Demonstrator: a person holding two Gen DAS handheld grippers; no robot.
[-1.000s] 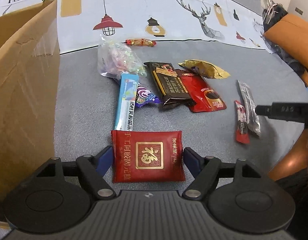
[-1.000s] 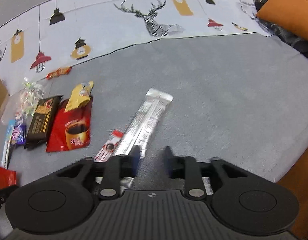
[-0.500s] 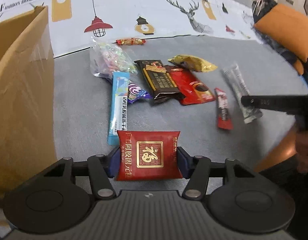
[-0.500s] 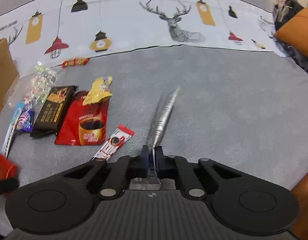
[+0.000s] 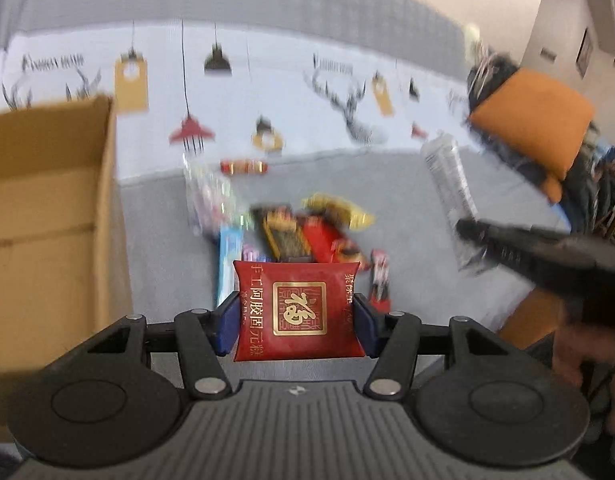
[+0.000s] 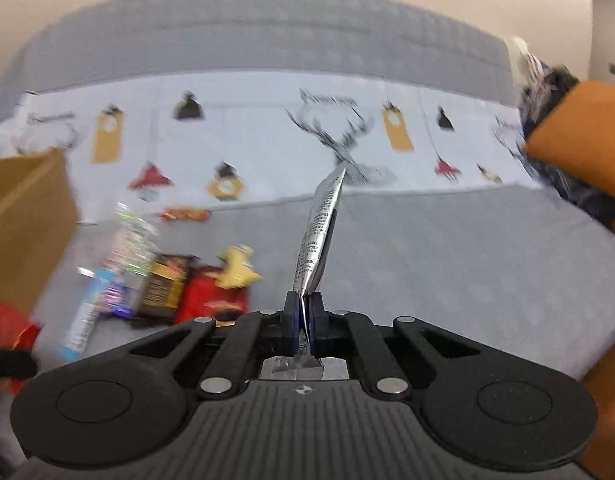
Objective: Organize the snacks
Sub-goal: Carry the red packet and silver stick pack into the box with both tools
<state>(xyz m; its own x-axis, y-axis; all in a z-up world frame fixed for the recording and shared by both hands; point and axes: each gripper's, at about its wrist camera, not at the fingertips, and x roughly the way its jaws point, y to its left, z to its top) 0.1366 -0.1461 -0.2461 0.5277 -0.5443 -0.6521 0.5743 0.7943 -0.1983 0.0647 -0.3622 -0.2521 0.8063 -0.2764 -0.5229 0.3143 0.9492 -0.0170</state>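
Observation:
My left gripper is shut on a red packet with a gold emblem, held up above the grey bed surface. My right gripper is shut on a long silver sachet that stands up edge-on between the fingers; it also shows in the left wrist view. Loose snacks lie in a blurred pile on the grey cover: a blue stick pack, a dark brown packet, a red coffee packet, a yellow packet and a clear candy bag.
An open cardboard box stands at the left, its wall close to the left gripper. A small red candy lies by the patterned white sheet. An orange cushion sits at the right. A thin red sachet lies right of the pile.
Both grippers have risen off the bed with their packets. The red packet and the silver sachet are now lifted clear of the surface, and both views tilt upward and blur.

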